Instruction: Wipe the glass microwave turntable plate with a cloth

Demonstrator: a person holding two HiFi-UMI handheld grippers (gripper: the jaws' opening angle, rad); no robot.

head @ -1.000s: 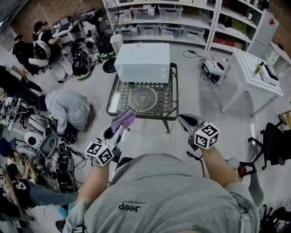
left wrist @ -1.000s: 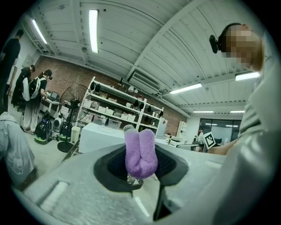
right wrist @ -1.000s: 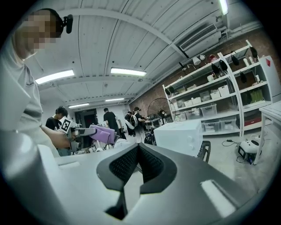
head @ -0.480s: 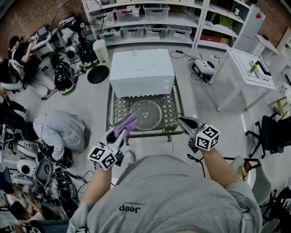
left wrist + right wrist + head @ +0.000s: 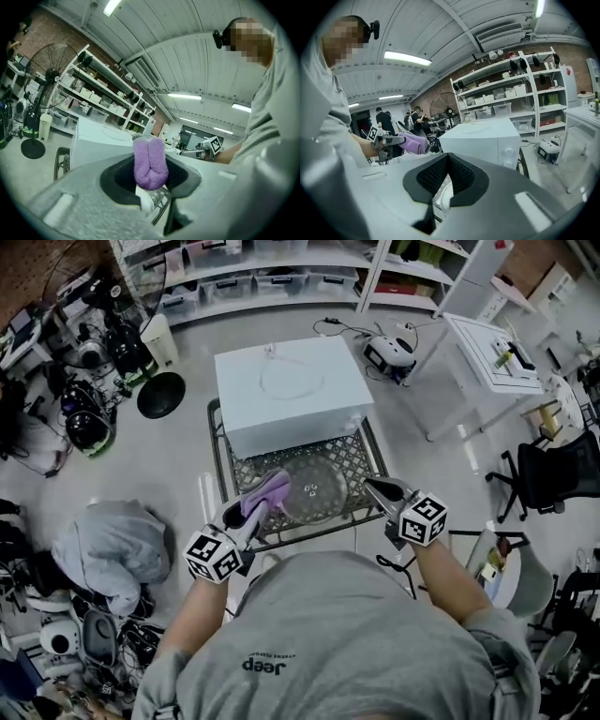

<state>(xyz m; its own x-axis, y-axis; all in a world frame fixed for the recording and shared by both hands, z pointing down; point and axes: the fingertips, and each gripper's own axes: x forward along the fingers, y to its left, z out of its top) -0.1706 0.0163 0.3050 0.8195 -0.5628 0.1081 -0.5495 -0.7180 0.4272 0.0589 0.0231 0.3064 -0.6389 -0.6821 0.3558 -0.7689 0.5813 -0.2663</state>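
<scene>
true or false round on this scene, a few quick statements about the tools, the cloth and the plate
1. The left tool is shut on a purple cloth. True.
2. The right tool grips the glass plate. False: its jaws are together on nothing, near the plate's right edge.
3. The plate lies on the mesh table in front of the microwave. True.
4. The microwave stands on the floor. False: it stands on the mesh table.
</scene>
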